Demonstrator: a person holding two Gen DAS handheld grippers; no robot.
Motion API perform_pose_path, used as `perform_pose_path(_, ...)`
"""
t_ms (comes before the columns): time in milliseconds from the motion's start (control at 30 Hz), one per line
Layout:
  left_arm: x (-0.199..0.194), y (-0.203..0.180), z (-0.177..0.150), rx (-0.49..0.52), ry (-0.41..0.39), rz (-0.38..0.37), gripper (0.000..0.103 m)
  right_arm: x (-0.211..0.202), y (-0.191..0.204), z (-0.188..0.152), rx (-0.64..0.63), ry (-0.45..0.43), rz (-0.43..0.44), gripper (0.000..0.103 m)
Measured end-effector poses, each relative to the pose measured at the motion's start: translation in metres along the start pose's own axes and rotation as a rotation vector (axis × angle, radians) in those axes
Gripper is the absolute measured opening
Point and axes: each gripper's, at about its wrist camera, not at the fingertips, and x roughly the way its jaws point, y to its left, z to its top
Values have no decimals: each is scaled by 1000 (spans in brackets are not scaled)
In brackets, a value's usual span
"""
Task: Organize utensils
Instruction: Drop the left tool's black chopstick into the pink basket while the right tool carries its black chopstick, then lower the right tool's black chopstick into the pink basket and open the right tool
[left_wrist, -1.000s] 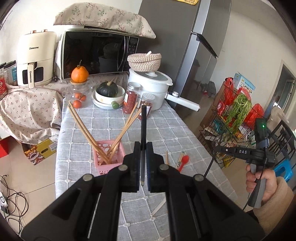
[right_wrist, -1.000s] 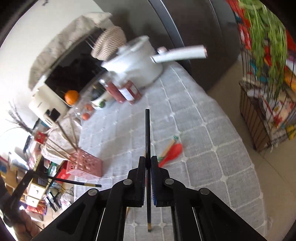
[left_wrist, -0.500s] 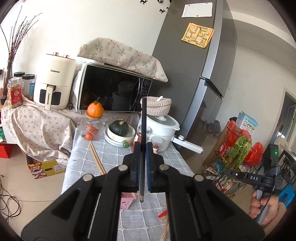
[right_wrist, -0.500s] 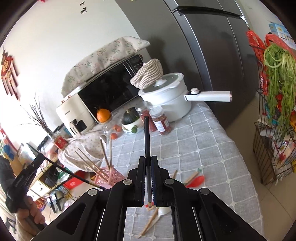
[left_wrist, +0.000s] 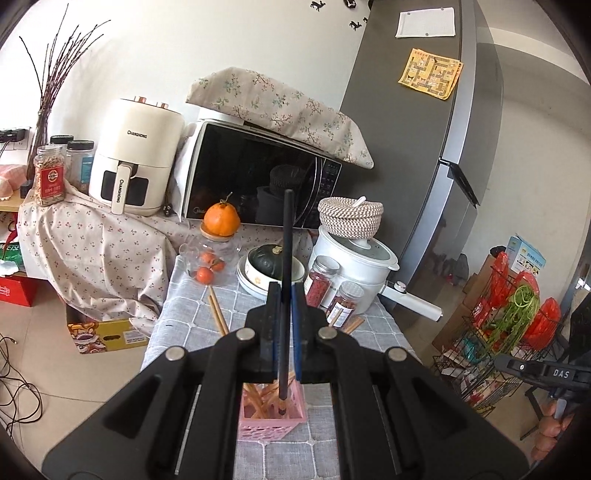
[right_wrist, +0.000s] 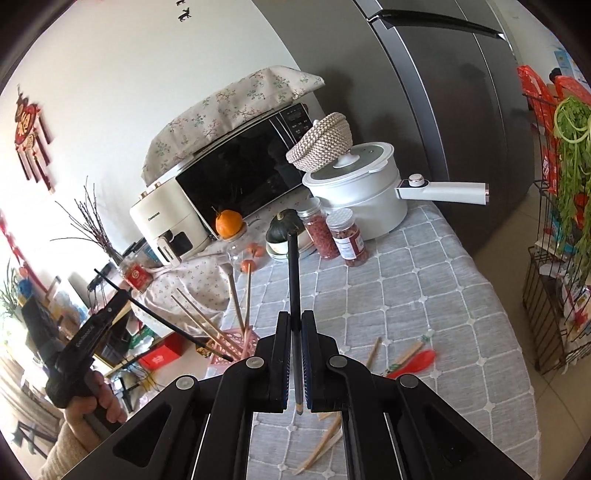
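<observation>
My left gripper (left_wrist: 283, 295) is shut on a black chopstick (left_wrist: 286, 240) held upright; its lower tip hangs just over the pink basket (left_wrist: 271, 421), which holds several wooden chopsticks (left_wrist: 258, 398). In the right wrist view the same left gripper (right_wrist: 122, 301) holds its black chopstick slanting down into the pink basket (right_wrist: 236, 341). My right gripper (right_wrist: 295, 321) is shut on a second black chopstick (right_wrist: 293, 273), above the grey checked tablecloth (right_wrist: 424, 280). A red spoon (right_wrist: 417, 362) and loose wooden utensils (right_wrist: 325, 443) lie on the cloth near it.
At the table's far end stand a white pot (left_wrist: 354, 258) with a long handle, two red-filled jars (left_wrist: 317, 280), a bowl with a squash (left_wrist: 271, 264) and a glass jar with oranges (left_wrist: 208, 258). A microwave (left_wrist: 258, 177), air fryer (left_wrist: 136, 155) and fridge (left_wrist: 424, 147) stand behind.
The left gripper has come over the pink basket and lowered, bringing its black chopstick's tip to the basket's mouth. The right gripper kept its chopstick and shifted slightly.
</observation>
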Motion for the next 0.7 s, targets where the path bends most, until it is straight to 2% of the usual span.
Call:
perform_pose_path(167,22,-5,-8,38,50,27,6,4,4,0,-4,5,7,6)
perform_pose_path(400,54,1,-21,-3,167,33,6,9,7,-2,-9,14,13,6)
perform_pose_path(533,61,-2,-23,-1,190,41,7,11,8,-1,-5,12,23,6)
perform_pose_path(600,62,-4,-23,5,205,46,21,11,10,0,-3,9,30,6)
perform_pose_path(633,60,-5,-23,9,206,48,37,11,11,0,-3,6,35,6)
perform_pose_path(667,59,-5,-22,12,204,50,48,11,11,1,-4,4,39,6)
perform_pose_path(700,57,-6,-21,17,201,51,52,11,13,2,-5,1,43,6)
